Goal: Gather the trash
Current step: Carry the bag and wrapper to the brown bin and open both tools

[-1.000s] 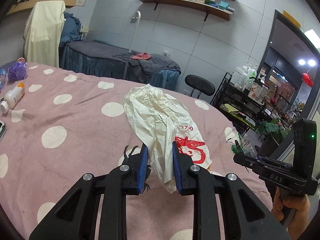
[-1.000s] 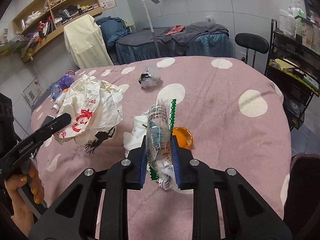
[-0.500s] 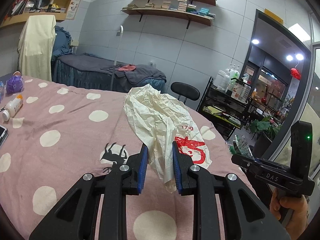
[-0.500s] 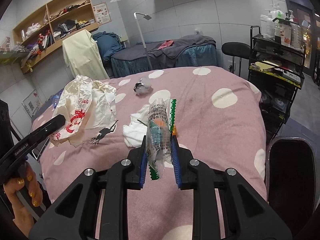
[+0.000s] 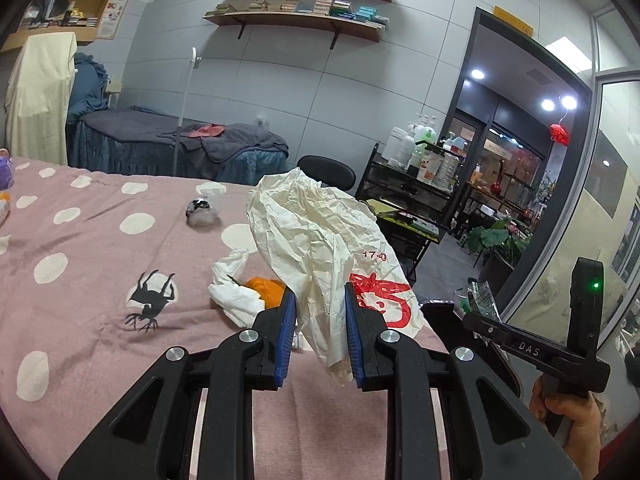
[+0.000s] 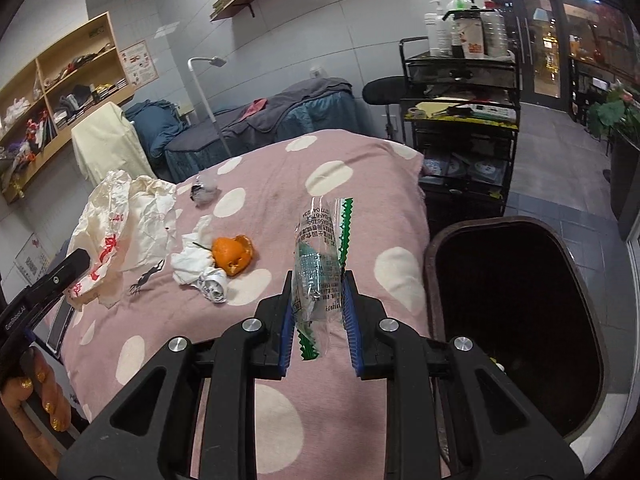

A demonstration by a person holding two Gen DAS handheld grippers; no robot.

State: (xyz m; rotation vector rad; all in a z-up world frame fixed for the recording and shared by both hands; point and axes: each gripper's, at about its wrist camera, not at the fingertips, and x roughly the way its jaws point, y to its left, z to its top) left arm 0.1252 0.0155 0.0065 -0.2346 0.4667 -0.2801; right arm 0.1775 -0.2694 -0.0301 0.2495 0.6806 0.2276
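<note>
My left gripper (image 5: 320,336) is shut on a crumpled cream plastic bag (image 5: 316,248) with red print, held above the pink dotted bed (image 5: 80,272). The same bag (image 6: 120,224) shows at the left of the right wrist view. A clear wrapper with green zigzag edges (image 6: 320,268) sticks up between the pads of my right gripper (image 6: 318,332), which is shut on it. To its right stands a dark open trash bin (image 6: 516,312) beside the bed. On the bed lie orange peel (image 6: 232,256), white crumpled tissue (image 6: 200,268) and a small grey wad (image 6: 204,192).
A black trolley (image 6: 460,128) with bottles stands past the bed's far corner, next to a black stool (image 5: 328,172). A blue-covered treatment bed (image 5: 172,148) and a floor lamp (image 5: 186,112) are behind. A phone (image 6: 60,324) lies at the bed's left edge.
Both grippers have swung right with their loads. The trash bin has come into the right wrist view. Orange peel, tissue and grey wad now show in the left wrist view.
</note>
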